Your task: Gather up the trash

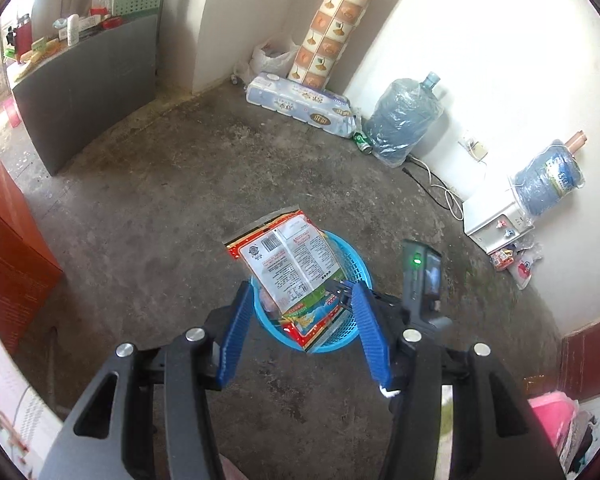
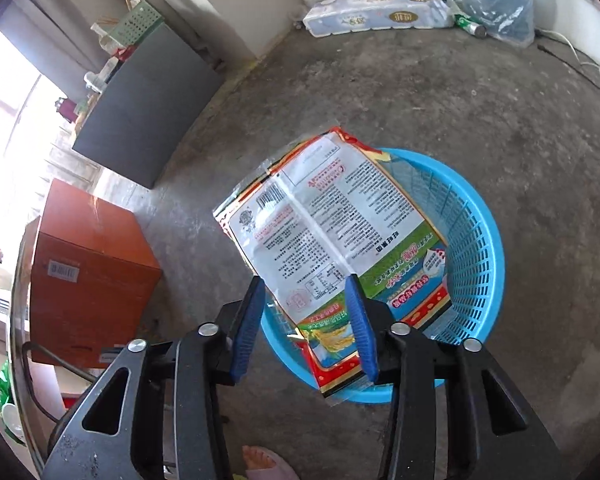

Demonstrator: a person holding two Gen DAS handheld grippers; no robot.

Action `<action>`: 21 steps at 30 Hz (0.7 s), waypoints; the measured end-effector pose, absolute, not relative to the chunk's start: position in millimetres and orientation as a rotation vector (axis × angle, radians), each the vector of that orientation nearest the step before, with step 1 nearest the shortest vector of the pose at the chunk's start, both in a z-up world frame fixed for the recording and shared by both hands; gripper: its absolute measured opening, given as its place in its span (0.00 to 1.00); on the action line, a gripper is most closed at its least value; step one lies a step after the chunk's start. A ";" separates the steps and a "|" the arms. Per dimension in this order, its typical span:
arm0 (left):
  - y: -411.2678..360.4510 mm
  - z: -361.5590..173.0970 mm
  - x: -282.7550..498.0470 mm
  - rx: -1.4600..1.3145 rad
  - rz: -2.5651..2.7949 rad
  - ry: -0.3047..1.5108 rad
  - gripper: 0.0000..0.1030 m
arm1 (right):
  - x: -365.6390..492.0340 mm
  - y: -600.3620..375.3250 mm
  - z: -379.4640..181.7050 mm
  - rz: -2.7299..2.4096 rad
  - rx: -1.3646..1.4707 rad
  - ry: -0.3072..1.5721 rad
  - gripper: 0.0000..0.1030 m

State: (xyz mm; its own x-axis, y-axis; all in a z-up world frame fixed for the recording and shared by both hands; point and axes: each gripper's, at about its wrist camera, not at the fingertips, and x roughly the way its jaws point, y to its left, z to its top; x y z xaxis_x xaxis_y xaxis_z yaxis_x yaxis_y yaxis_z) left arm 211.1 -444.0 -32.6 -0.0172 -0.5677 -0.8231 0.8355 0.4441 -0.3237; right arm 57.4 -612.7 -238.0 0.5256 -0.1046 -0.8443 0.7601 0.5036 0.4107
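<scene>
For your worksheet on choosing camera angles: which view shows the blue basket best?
The right wrist view: the blue basket fills much of the frame, its rim and slatted wall plain beside the snack wrapper. In the left wrist view the basket is smaller and mostly hidden by the wrapper and the left gripper.

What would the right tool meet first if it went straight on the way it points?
Most likely the large printed snack wrapper lying across the round blue plastic basket, between the open right tool's fingers; depth is uncertain.

A snack wrapper [image 2: 328,220] leans in a basket [image 2: 476,240] on the floor [image 2: 420,92].
</scene>
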 end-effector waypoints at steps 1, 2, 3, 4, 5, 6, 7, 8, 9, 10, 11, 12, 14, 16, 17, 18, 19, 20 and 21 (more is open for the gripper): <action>-428.1 -22.8 211.7 0.305 -1.143 1.108 0.49 | 65.3 -614.4 -245.7 -0.622 0.878 0.900 0.23; -410.2 -13.4 214.7 0.303 -1.137 1.103 0.49 | 73.6 -615.6 -253.8 -0.633 0.863 0.936 0.20; -390.9 -4.5 218.4 0.294 -1.129 1.101 0.49 | 81.4 -617.0 -263.1 -0.634 0.857 0.967 0.15; -371.3 3.6 222.4 0.280 -1.128 1.100 0.50 | 89.3 -621.9 -274.9 -0.637 0.862 0.995 0.13; -349.7 11.6 227.6 0.258 -1.112 1.096 0.50 | 95.2 -627.3 -288.5 -0.643 0.877 1.021 0.13; -328.4 18.7 232.1 0.236 -1.094 1.089 0.50 | 102.1 -632.7 -304.2 -0.648 0.901 1.056 0.10; -306.5 24.6 237.6 0.213 -1.071 1.085 0.50 | 108.5 -637.5 -320.7 -0.656 0.920 1.097 0.05; -285.4 29.4 242.6 0.188 -1.041 1.084 0.50 | 113.8 -641.4 -334.7 -0.667 0.932 1.130 0.05; -264.8 34.2 246.9 0.164 -1.015 1.082 0.50 | 120.2 -644.5 -347.7 -0.667 0.939 1.158 0.05; -245.8 38.1 250.3 0.144 -0.983 1.075 0.50 | 126.8 -646.2 -357.9 -0.670 0.930 1.187 0.05; -226.4 42.0 253.4 0.124 -0.942 1.066 0.50 | 132.9 -647.5 -366.1 -0.682 0.911 1.213 0.05; -207.7 44.6 256.6 0.105 -0.913 1.059 0.50 | 137.6 -648.9 -372.8 -0.682 0.907 1.225 0.05; -172.8 48.7 260.3 0.068 -0.843 1.049 0.50 | 144.3 -652.4 -384.7 -0.680 0.915 1.241 0.05; -143.4 50.5 262.8 0.021 -0.789 1.044 0.50 | 148.1 -657.2 -397.3 -0.672 0.946 1.251 0.05; -131.0 50.9 263.0 0.003 -0.763 1.043 0.50 | 149.1 -659.6 -403.8 -0.669 0.966 1.255 0.05; -119.4 52.0 262.4 -0.010 -0.742 1.038 0.50 | 149.5 -662.2 -409.9 -0.667 0.986 1.255 0.05; -109.9 52.4 261.9 -0.017 -0.726 1.034 0.50 | 149.7 -664.7 -414.9 -0.660 1.011 1.247 0.05; -101.4 52.4 262.0 -0.024 -0.712 1.033 0.50 | 150.1 -667.2 -419.4 -0.655 1.032 1.240 0.05; -94.7 51.9 261.2 -0.031 -0.700 1.035 0.50 | 151.0 -669.4 -424.1 -0.655 1.050 1.241 0.05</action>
State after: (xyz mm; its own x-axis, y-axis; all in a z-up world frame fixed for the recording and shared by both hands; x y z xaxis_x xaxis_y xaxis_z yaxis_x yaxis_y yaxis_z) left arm 261.2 -94.7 51.9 0.3160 -0.5452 -0.7765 0.5171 0.7851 -0.3408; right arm 151.0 -669.4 -424.1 0.2432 0.1333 -0.9608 0.8682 0.4117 0.2769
